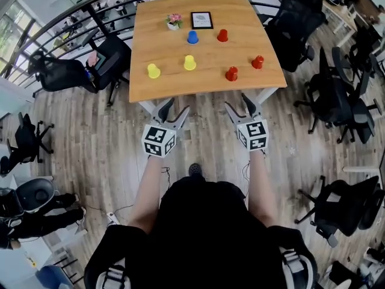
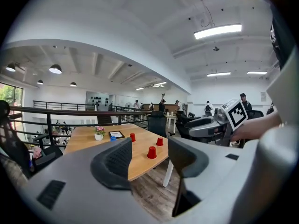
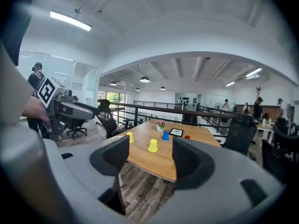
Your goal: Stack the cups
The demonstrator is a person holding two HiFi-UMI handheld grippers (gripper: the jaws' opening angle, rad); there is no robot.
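Six cups are spread singly over the tabletop (image 1: 204,83), none touching another, and all appear to be set mouth down. A blue cup (image 1: 192,37) and a red cup (image 1: 222,35) are placed toward the far side. Two yellow cups (image 1: 153,71) (image 1: 190,62) are found at the near left, and two further red cups (image 1: 231,73) (image 1: 257,62) at the near right. Beyond the blue cup, a flower pot (image 1: 174,21) and a picture frame (image 1: 201,20) are set side by side near the far edge. The left gripper (image 1: 173,108) and the right gripper (image 1: 239,104) are held side by side off the near edge of the tabletop, over the wooden floor (image 1: 90,137), well apart from every cup. The jaws of each are spread wide, with nothing gripped between them. Office chairs (image 1: 66,74) are ranged around the tabletop, and a railing (image 1: 72,17) is seen behind it.
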